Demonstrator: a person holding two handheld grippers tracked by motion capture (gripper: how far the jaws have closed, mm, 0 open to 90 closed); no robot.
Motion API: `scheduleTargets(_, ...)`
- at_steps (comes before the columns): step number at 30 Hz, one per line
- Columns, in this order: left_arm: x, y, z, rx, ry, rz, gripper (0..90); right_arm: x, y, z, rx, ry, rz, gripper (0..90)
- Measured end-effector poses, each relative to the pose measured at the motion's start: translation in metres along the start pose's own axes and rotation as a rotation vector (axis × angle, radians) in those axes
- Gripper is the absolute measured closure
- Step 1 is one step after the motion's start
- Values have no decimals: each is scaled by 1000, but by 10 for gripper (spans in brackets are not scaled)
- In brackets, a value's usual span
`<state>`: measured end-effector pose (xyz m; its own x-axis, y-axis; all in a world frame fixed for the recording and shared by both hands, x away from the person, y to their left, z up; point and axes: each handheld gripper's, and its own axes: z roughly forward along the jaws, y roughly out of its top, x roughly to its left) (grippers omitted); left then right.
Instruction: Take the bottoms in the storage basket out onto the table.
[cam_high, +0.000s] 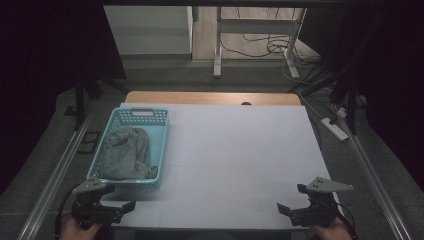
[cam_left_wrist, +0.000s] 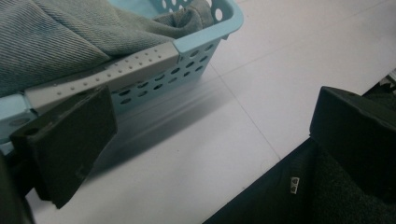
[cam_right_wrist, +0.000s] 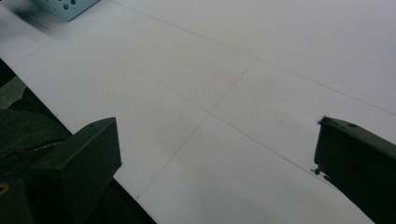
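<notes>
At worktop (cam_high: 240, 150) front-left, L gripper (cam_high: 120, 207) is sitting w/ jaws released, nothing between, just below light-blue basket (cam_high: 161, 145) holding grey trousers (cam_high: 125, 152). Basket's long axis is running away from person. R gripper (cam_high: 290, 210), jaws also released, is waiting well apart; L is nearer.

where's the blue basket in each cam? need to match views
High view: blue basket at left of the white table, grey cloth inside.
Left gripper view: top left, near rim and perforated wall, cloth above.
Right gripper view: one corner at the top left edge.
Shared landmark: the table's thin seam lines.
</notes>
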<state>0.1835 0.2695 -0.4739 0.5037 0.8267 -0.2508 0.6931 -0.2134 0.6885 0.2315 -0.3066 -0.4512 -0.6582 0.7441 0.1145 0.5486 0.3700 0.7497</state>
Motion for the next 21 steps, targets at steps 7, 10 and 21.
scheduleTargets(7, 1, 0, 1, 7, -6, -11, 3, 2, 1, 3, 28, 1, -20, 7)
scheduleTargets(10, 1, 1, 2, 19, -7, -11, 6, 3, 1, 4, 43, 0, -23, 7)
scheduleTargets(21, 4, 1, 2, 25, -34, -28, 8, 3, 2, 6, 61, 9, -27, 8)
